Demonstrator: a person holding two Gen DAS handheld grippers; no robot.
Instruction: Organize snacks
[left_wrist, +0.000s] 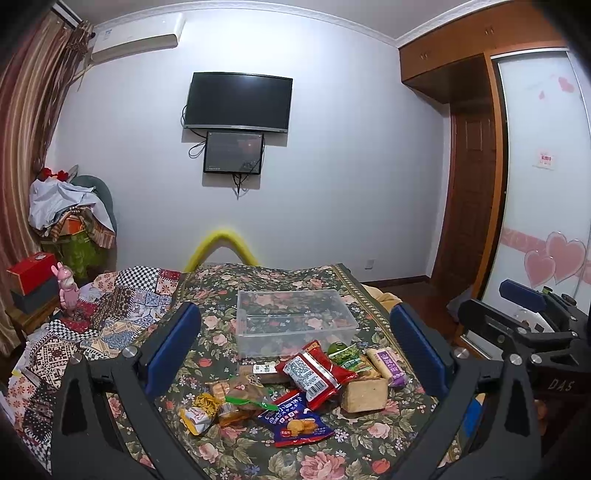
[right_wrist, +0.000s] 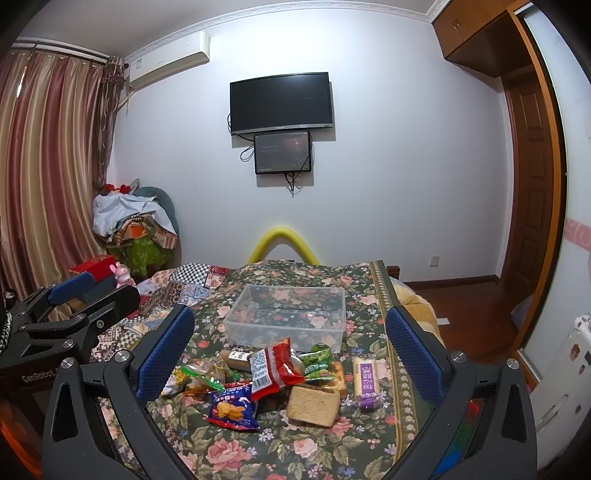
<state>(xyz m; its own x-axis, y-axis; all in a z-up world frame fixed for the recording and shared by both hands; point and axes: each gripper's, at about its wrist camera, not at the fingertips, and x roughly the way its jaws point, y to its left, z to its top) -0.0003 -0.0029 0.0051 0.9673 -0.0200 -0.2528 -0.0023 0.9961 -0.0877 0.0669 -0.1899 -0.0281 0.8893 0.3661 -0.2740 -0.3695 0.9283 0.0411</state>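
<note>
A pile of snack packets lies on the floral cloth: a red packet (left_wrist: 314, 373) (right_wrist: 271, 369), a blue cookie packet (left_wrist: 295, 421) (right_wrist: 232, 406), a tan wafer block (left_wrist: 364, 395) (right_wrist: 314, 400), a purple-labelled bar (left_wrist: 388, 365) (right_wrist: 365, 380) and green packets (left_wrist: 345, 354) (right_wrist: 317, 360). Behind the pile stands a clear plastic box (left_wrist: 295, 321) (right_wrist: 288, 317) with nothing in it. My left gripper (left_wrist: 295, 350) hovers open above the pile, holding nothing. My right gripper (right_wrist: 290, 354) is open too, over the same pile. Each gripper shows at the edge of the other's view.
The floral cloth (left_wrist: 258, 450) covers a bed, with a patchwork quilt (left_wrist: 122, 310) on its left side. A yellow foam bend (left_wrist: 221, 243) rises at the far end. A bedside stand with a red box (left_wrist: 31, 273) and a pink figurine (left_wrist: 68, 291) is at left. Wardrobe doors (left_wrist: 535, 184) stand right.
</note>
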